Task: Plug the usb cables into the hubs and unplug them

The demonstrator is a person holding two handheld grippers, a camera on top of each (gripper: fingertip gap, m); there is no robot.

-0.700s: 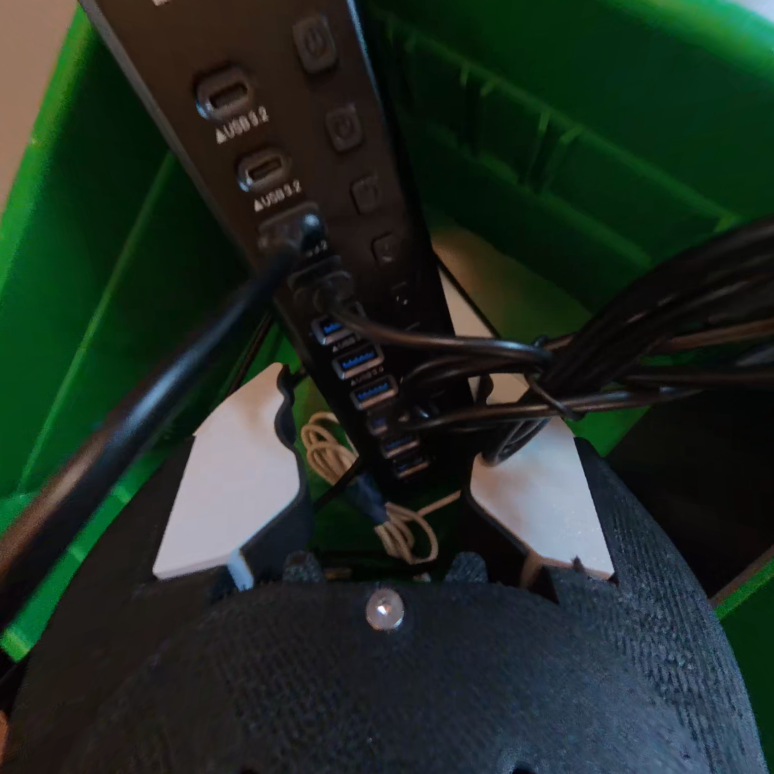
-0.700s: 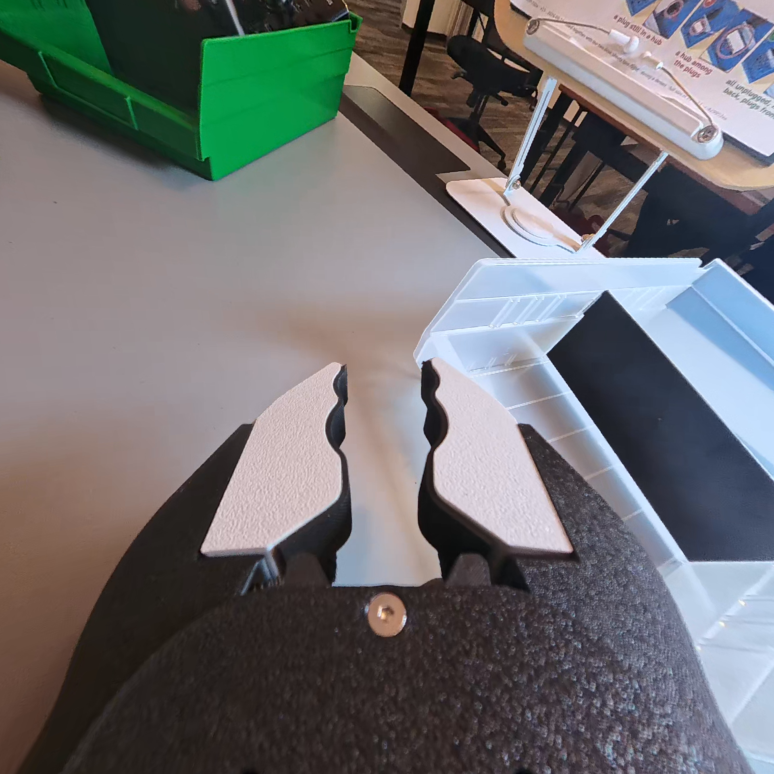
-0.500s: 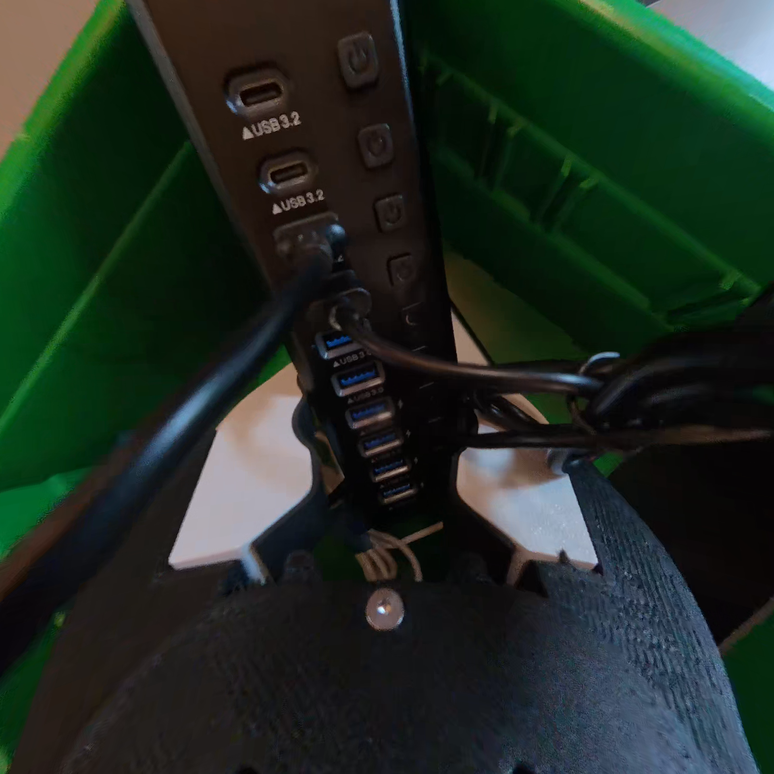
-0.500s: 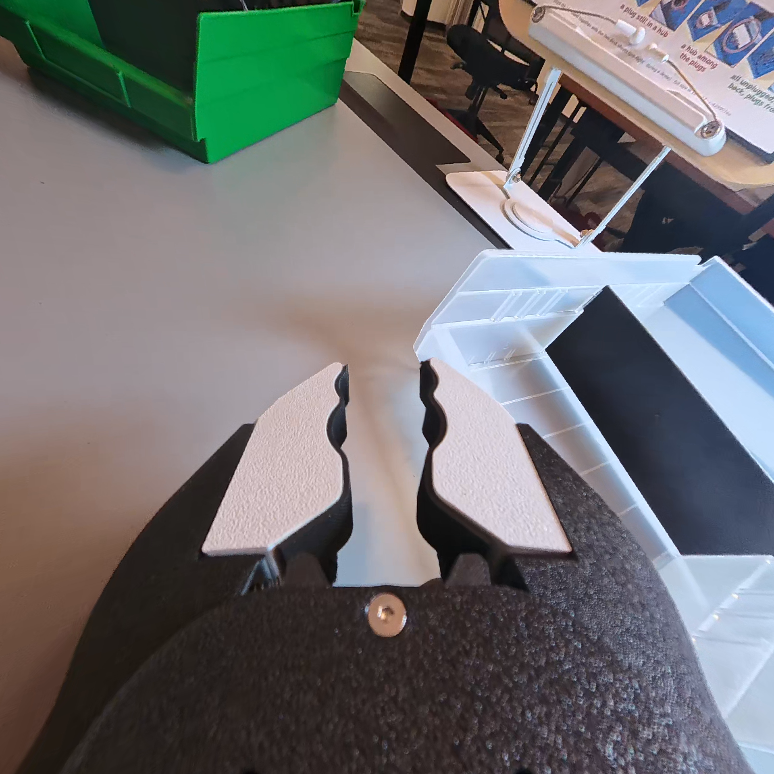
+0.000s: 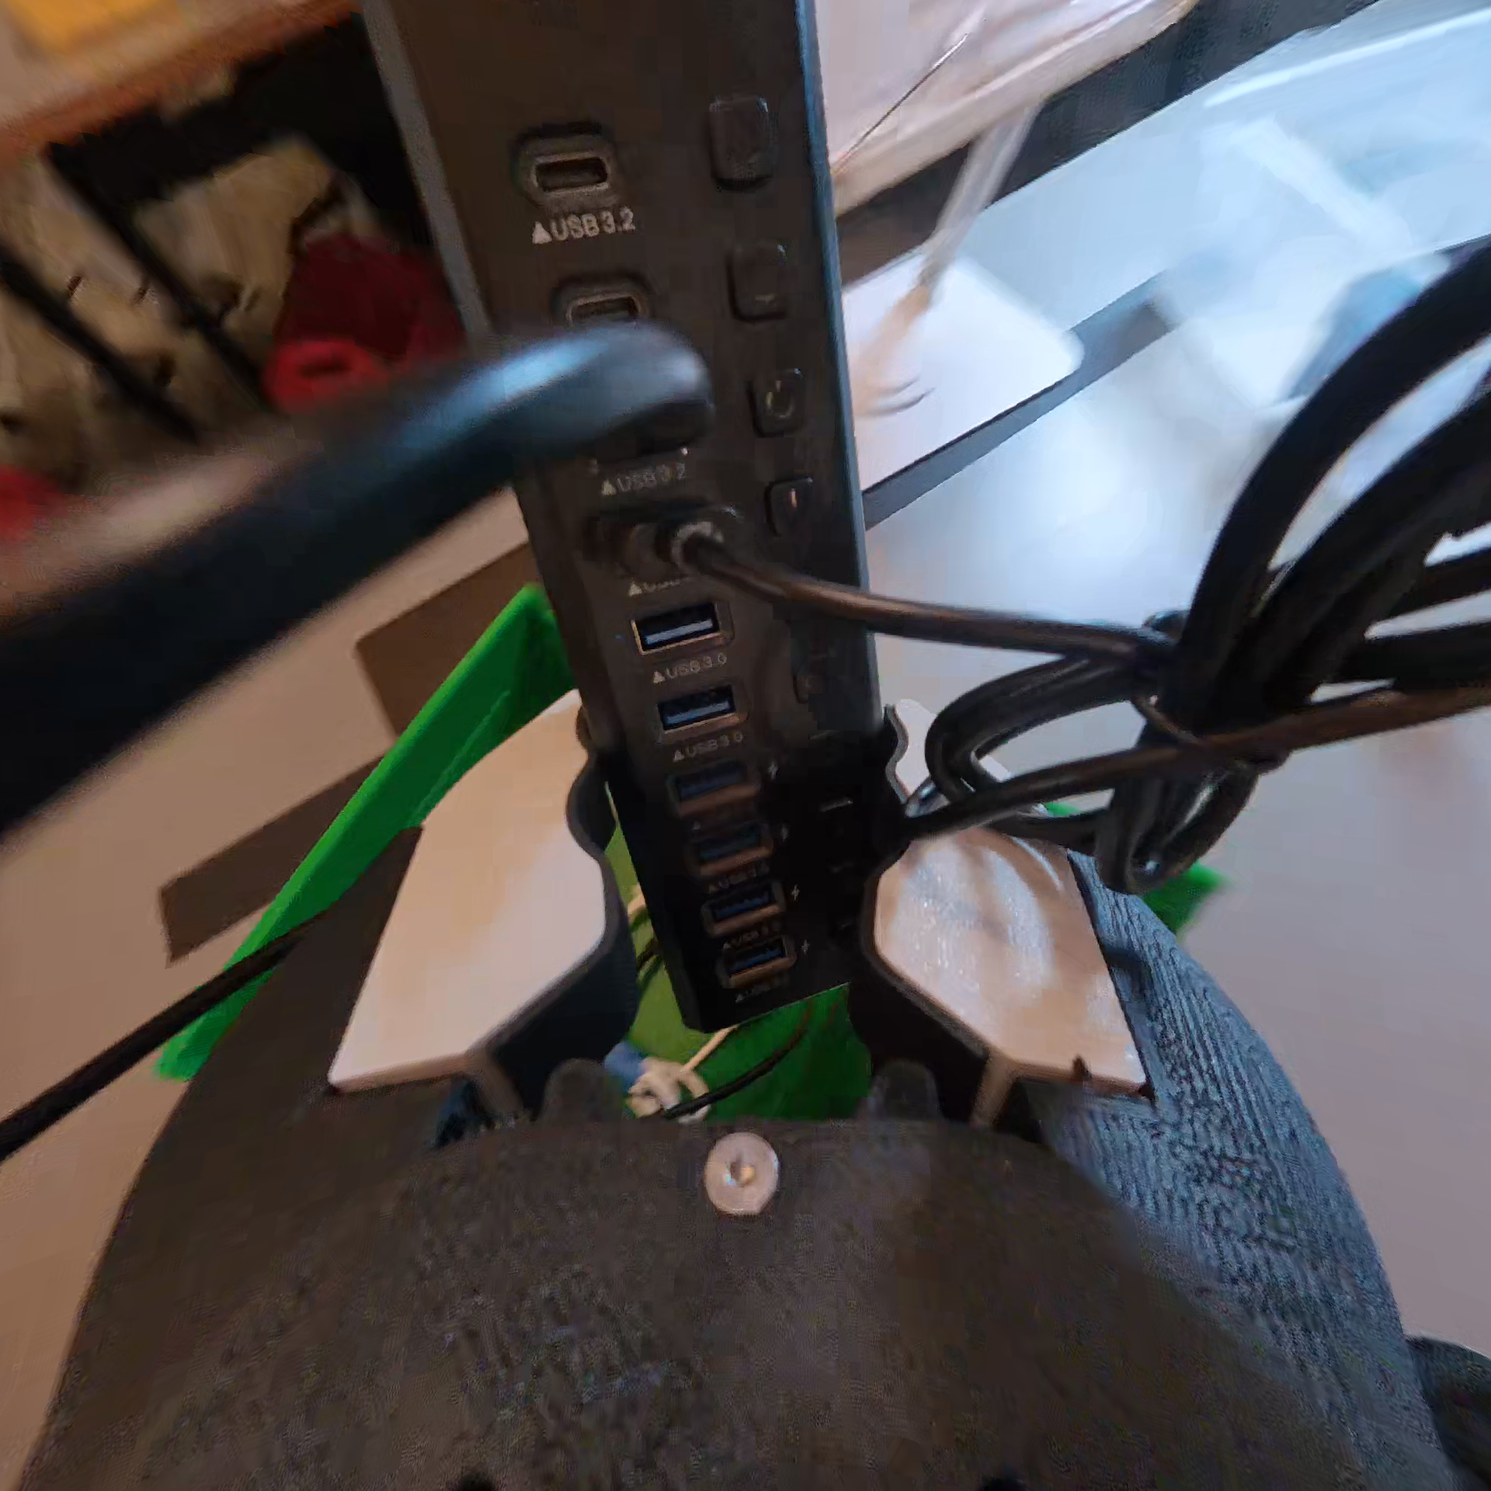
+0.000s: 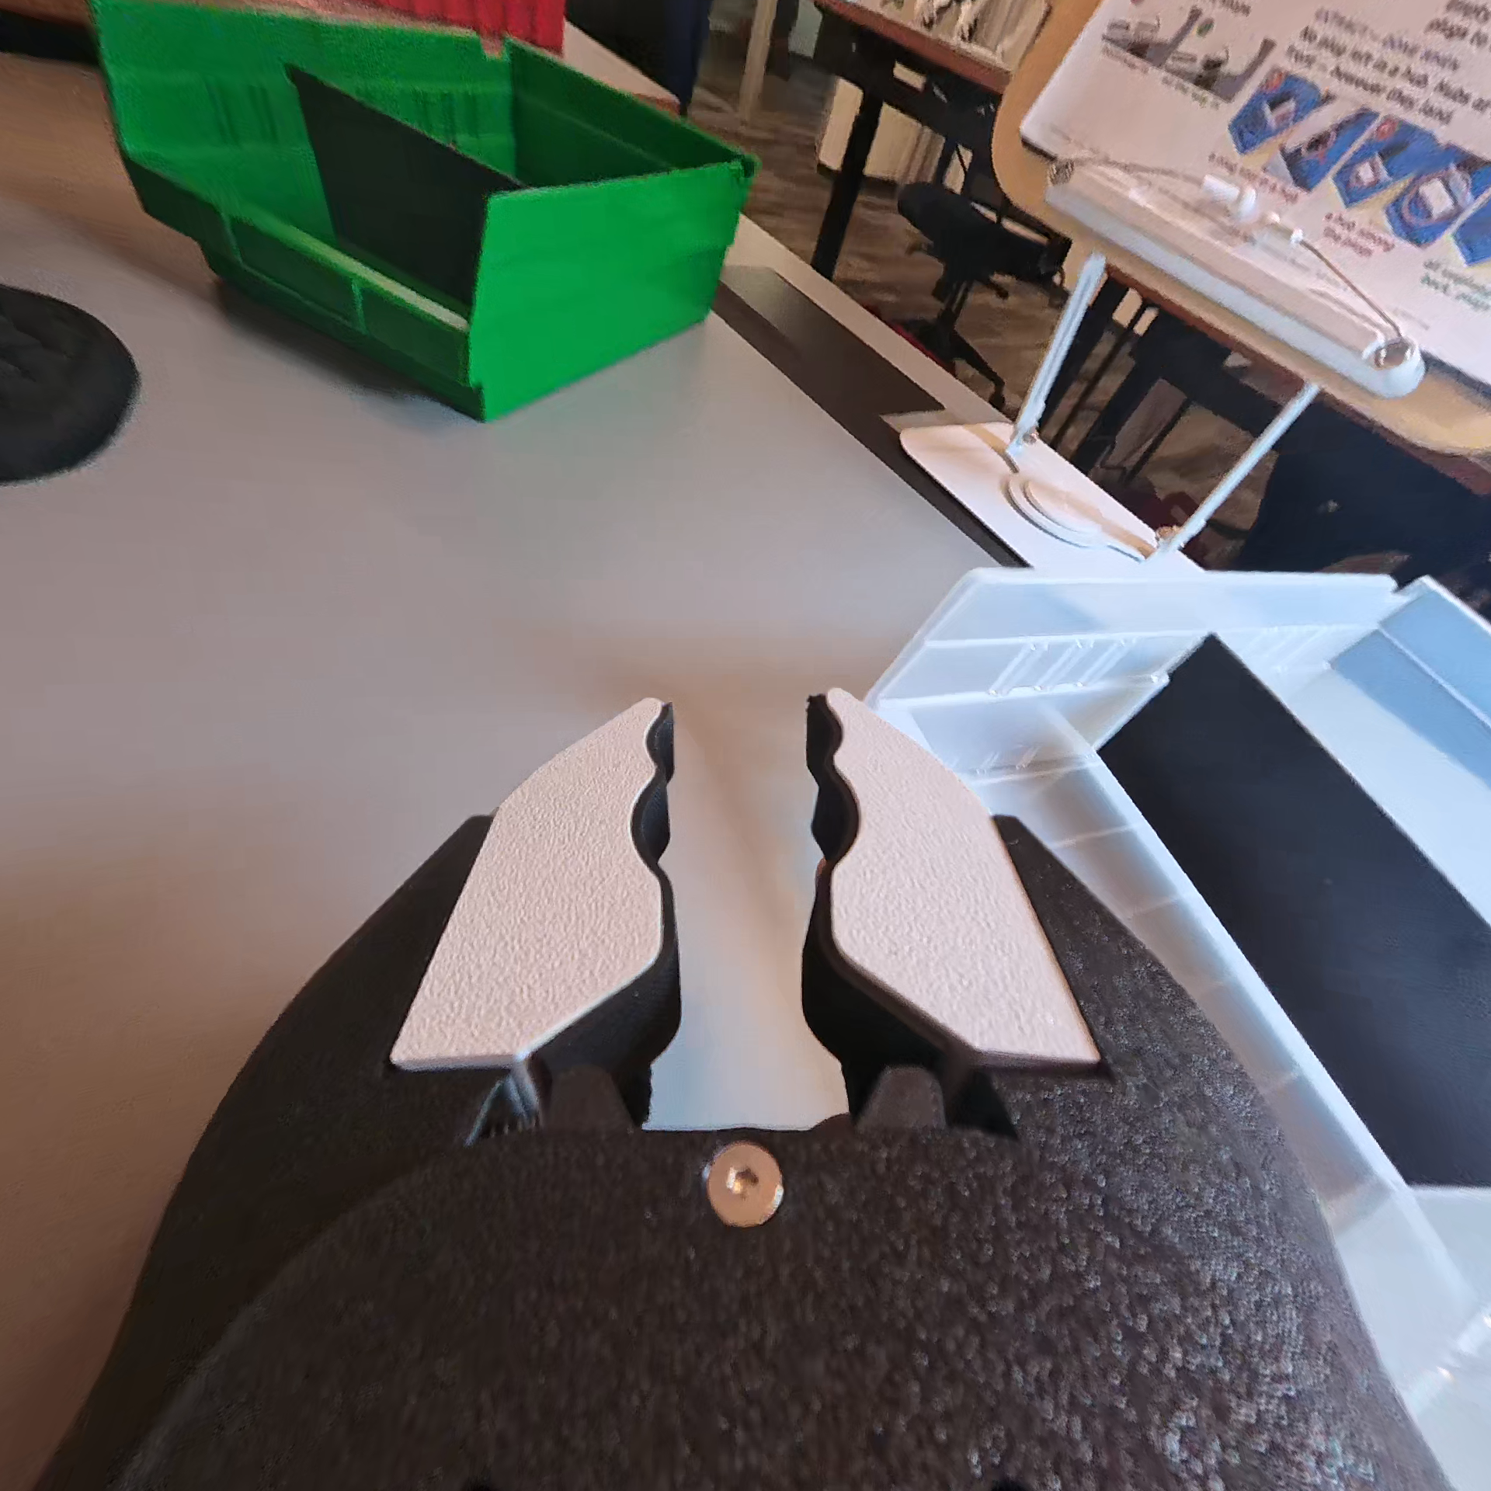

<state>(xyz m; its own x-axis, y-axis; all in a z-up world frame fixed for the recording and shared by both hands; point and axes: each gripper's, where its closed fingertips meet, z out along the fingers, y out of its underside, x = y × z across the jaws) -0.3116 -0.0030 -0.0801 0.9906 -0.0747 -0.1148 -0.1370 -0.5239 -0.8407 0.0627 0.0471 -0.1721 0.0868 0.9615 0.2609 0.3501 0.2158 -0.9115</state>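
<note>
The left gripper (image 5: 738,815) pinches the near end of a long black USB hub (image 5: 645,339), its two fingers (image 5: 484,912) pressed against the hub's narrow sides around the last blue ports. The hub's long axis runs straight ahead from the claw, port face turned toward the camera and far end out of frame at the top. A thick black cable (image 5: 339,492) is plugged into one of the small upper ports and sweeps out to the claw's left; a thinner cable (image 5: 887,613) leaves the port just below it and joins a tied black cable bundle (image 5: 1194,710) hanging off to the claw's right. Under and just behind the fingers lies the rim of a green bin (image 5: 403,791), with pale cords visible inside between the finger roots.

Half a second earlier the hub stood deep within green walls; it has since been lifted clear, with the grey tabletop (image 5: 1331,1008) and the room now showing behind it.

The right gripper (image 6: 738,710) hangs over the grey tabletop with its fingers parted by a modest gap and nothing between them. A clear plastic tray (image 6: 1008,670) with a black liner sits just to its right; the green bin lies well ahead and to its left, and has slid nearer the frame's centre than before. A white document stand (image 6: 1210,339) is ahead on the right.
</note>
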